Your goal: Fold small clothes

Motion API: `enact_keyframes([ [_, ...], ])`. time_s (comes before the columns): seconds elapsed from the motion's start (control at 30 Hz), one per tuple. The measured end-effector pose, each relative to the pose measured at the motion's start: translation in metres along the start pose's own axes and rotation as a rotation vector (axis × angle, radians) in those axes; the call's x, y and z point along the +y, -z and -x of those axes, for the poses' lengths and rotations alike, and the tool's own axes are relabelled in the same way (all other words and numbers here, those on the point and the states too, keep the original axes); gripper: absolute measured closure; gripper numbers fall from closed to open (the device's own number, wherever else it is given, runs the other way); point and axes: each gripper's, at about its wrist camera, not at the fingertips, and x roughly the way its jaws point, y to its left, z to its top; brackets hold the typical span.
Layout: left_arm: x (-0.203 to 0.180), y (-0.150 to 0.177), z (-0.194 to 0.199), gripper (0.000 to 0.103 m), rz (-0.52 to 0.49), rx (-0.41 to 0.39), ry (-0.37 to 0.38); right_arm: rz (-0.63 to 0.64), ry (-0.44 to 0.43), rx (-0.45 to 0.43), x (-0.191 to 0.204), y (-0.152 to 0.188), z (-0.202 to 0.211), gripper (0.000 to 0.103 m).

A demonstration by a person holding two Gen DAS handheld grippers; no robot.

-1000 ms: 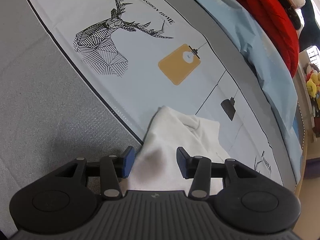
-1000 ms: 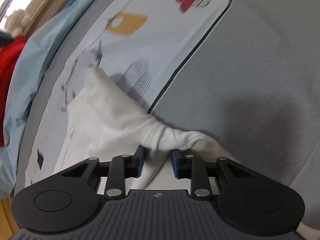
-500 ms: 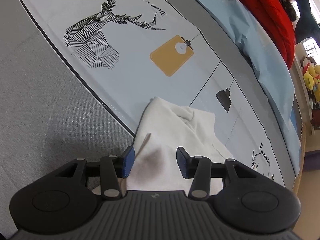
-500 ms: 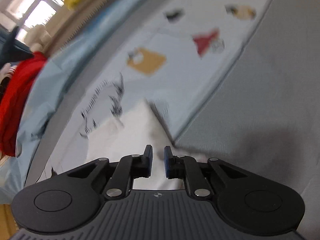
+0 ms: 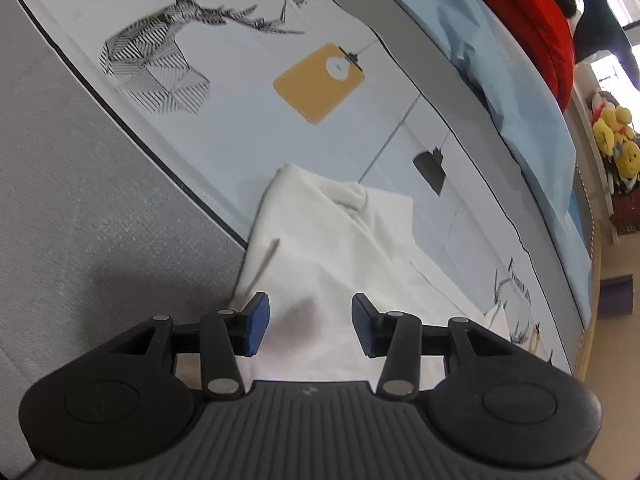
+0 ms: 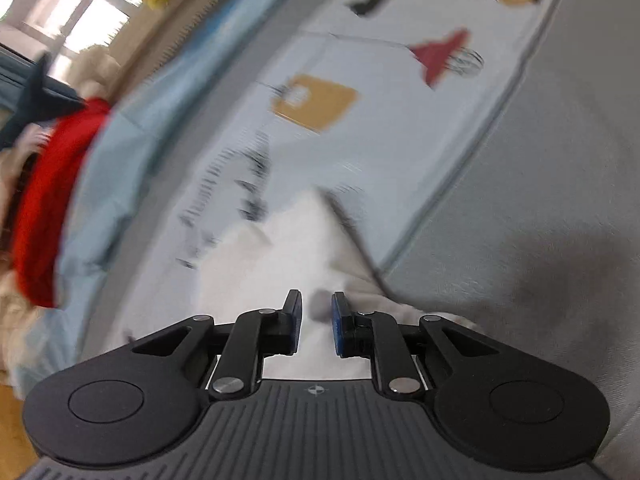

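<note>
A small white garment (image 5: pixel 340 248) lies partly folded on a pale printed mat (image 5: pixel 240 92), its near part over the grey surface. My left gripper (image 5: pixel 308 328) is open and empty, just above the garment's near edge. In the right wrist view, which is blurred by motion, the same white garment (image 6: pixel 280 256) lies ahead. My right gripper (image 6: pixel 316 326) stands a little open above it, with nothing between the blue pads.
The mat shows a deer drawing (image 5: pixel 160 60) and a yellow tag (image 5: pixel 320 80). Light blue cloth (image 5: pixel 500 60) and a red garment (image 5: pixel 532 8) lie beyond the mat. Yellow plush toys (image 5: pixel 612 136) sit at the far right. Grey surface (image 5: pixel 80 220) lies to the left.
My right gripper let go of the white garment, shut briefly, then opened a little as it lifted and swung. My left gripper stayed open and drew back slightly.
</note>
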Motion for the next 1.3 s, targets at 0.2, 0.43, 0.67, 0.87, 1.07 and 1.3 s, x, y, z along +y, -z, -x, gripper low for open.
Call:
enact_keyframes([
  [0.2, 0.021, -0.004, -0.03, 0.062, -0.058, 0.043, -0.171, 0.058, 0.156, -0.126, 0.004, 0.002, 0.017, 0.087],
  [0.43, 0.013, 0.0, -0.014, 0.081, -0.172, -0.022, -0.14, 0.181, -0.017, -0.029, 0.025, 0.011, 0.013, 0.086],
  [0.67, 0.01, 0.025, -0.005, 0.083, -0.328, -0.037, -0.16, 0.213, 0.07, -0.051, 0.022, 0.013, 0.027, 0.084],
  [0.87, 0.019, 0.066, -0.028, 0.059, -0.545, -0.033, -0.248, 0.36, 0.092, 0.156, 0.013, 0.021, 0.013, 0.075],
  [1.07, 0.002, 0.096, 0.03, 0.07, -0.67, -0.154, -0.238, 0.507, 0.152, -0.083, 0.015, 0.021, 0.109, 0.073],
  [1.3, 0.02, 0.149, 0.102, 0.07, -0.77, -0.182, -0.114, 0.734, -0.044, -0.161, -0.007, 0.047, 0.225, 0.07],
])
